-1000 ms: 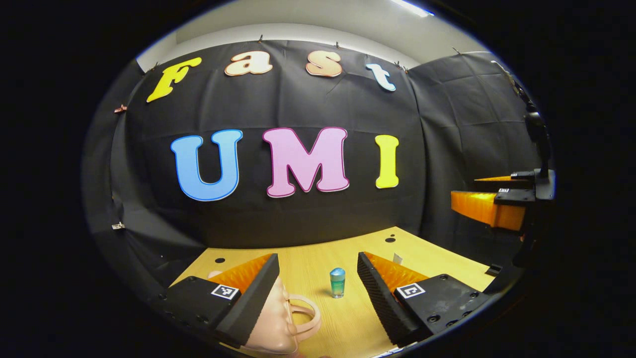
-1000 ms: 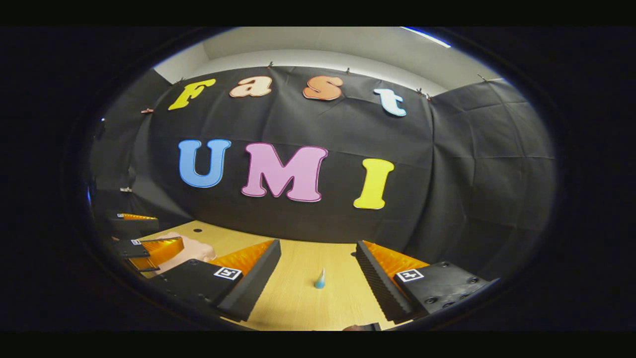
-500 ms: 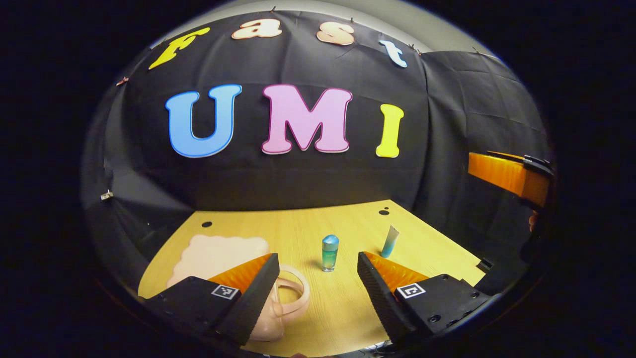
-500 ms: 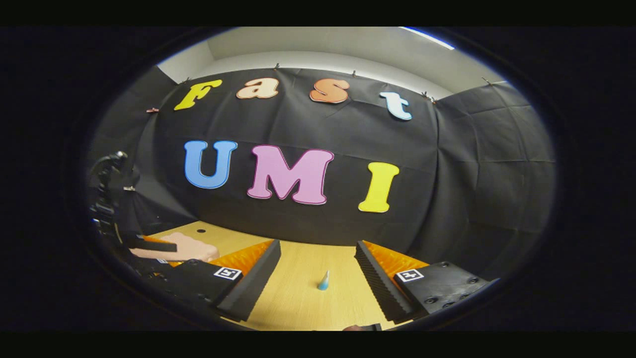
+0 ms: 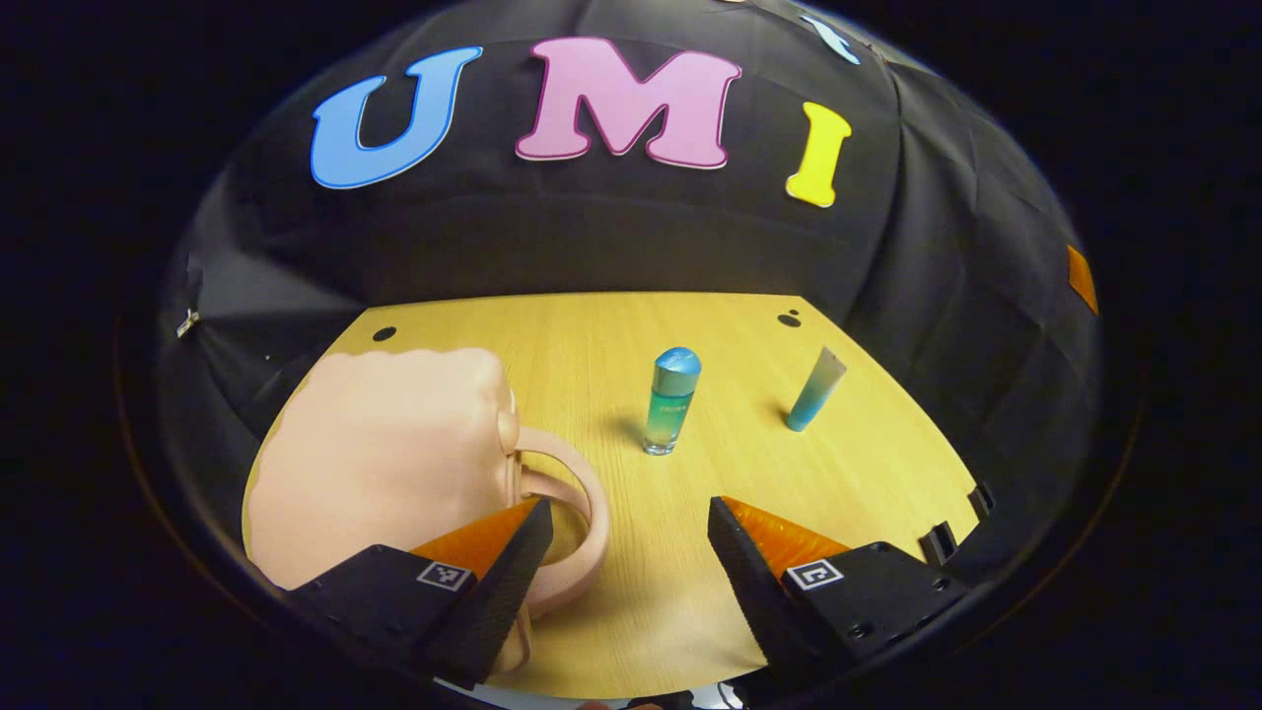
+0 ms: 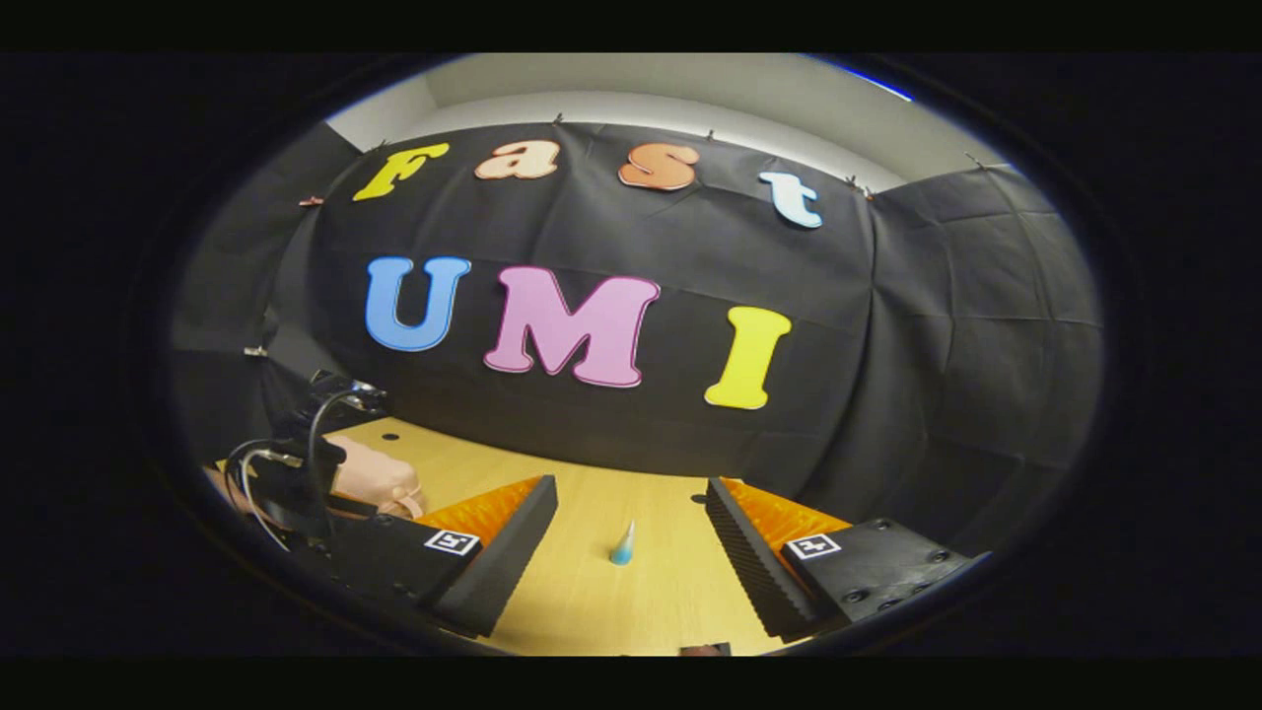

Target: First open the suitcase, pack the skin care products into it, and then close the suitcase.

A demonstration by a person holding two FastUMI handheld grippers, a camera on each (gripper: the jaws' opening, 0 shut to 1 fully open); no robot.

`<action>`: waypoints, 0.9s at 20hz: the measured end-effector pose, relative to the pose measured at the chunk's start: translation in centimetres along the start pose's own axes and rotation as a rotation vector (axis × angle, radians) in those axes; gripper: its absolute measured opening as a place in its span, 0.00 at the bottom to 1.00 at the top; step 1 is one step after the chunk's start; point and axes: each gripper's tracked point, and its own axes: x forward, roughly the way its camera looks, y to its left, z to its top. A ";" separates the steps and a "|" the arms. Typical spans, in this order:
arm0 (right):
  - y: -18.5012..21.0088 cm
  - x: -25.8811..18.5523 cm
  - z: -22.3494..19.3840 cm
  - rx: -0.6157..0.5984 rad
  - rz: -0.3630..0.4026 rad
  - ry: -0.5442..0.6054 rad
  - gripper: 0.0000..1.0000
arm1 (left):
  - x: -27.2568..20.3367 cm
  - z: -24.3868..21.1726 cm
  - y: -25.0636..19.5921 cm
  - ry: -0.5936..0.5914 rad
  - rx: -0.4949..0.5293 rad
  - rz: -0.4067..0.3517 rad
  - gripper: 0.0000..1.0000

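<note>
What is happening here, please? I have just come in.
A person holds two grippers over a wooden table. Both are open and hold nothing. The left gripper hangs above the handle of a small pink suitcase, which lies closed. A blue-green bottle stands upright beside it, and a blue-white tube stands further along. The right gripper points toward that tube. Nothing is packed yet.
</note>
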 end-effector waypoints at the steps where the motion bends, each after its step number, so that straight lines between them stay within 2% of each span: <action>1: -0.6 0.6 -0.5 -0.003 0.003 0.008 0.96 | 0.8 -0.6 0.3 0.034 -0.013 0.018 1.00; 3: -1.1 2.2 -1.4 0.017 0.023 0.035 0.96 | 2.5 -0.9 0.2 0.079 -0.036 0.036 0.98; 6: -1.9 4.5 -1.7 0.035 0.045 0.047 0.96 | 4.1 -0.1 0.8 0.086 -0.008 0.077 0.92; 8: -2.4 5.7 -1.9 0.038 0.057 0.047 0.96 | 5.0 -0.5 0.4 0.115 -0.026 0.051 0.87; 10: -3.1 6.5 -2.4 0.039 0.064 0.054 0.96 | 5.8 -2.0 1.7 0.176 -0.072 0.080 0.55; 12: -3.5 7.2 -3.3 0.049 0.071 0.076 0.97 | 5.7 -2.7 1.4 0.241 -0.110 0.043 0.18; 18: -3.8 8.5 -5.3 0.100 0.100 0.125 0.96 | 3.1 1.4 0.9 0.253 -0.083 -0.002 0.10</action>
